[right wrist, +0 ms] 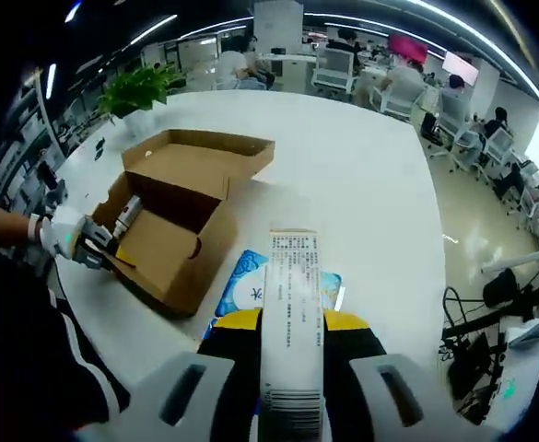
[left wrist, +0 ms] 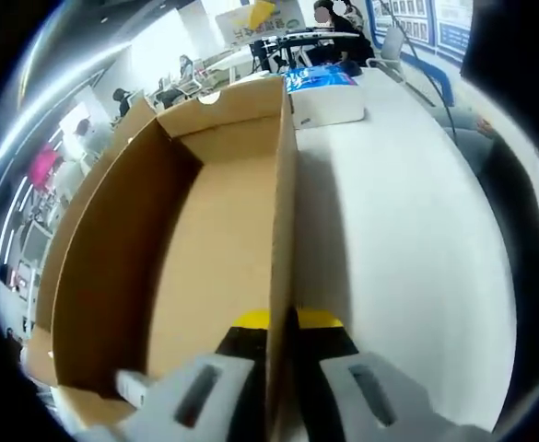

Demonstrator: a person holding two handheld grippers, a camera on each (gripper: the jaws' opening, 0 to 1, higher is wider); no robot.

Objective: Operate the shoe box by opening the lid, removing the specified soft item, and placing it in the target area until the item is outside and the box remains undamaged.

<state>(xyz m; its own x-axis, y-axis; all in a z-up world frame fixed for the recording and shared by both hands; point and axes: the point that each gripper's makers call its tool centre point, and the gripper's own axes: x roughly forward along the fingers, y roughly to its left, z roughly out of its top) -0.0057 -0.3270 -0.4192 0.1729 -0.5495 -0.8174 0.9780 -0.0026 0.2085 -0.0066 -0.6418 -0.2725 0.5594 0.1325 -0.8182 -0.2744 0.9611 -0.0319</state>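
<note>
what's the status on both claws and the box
Left claw clamped on the open brown cardboard shoe box wall. Right claw shut on a white labelled packet, above the blue pouch. White table.

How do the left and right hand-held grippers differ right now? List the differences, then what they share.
The left hand-held gripper clamps the side wall of the open, empty shoe box; the right hand-held gripper holds a white labelled packet. The left one sits low at the box on the table; the right one looks down on the table from above. Both have yellow-and-black jaws closed on something.
</note>
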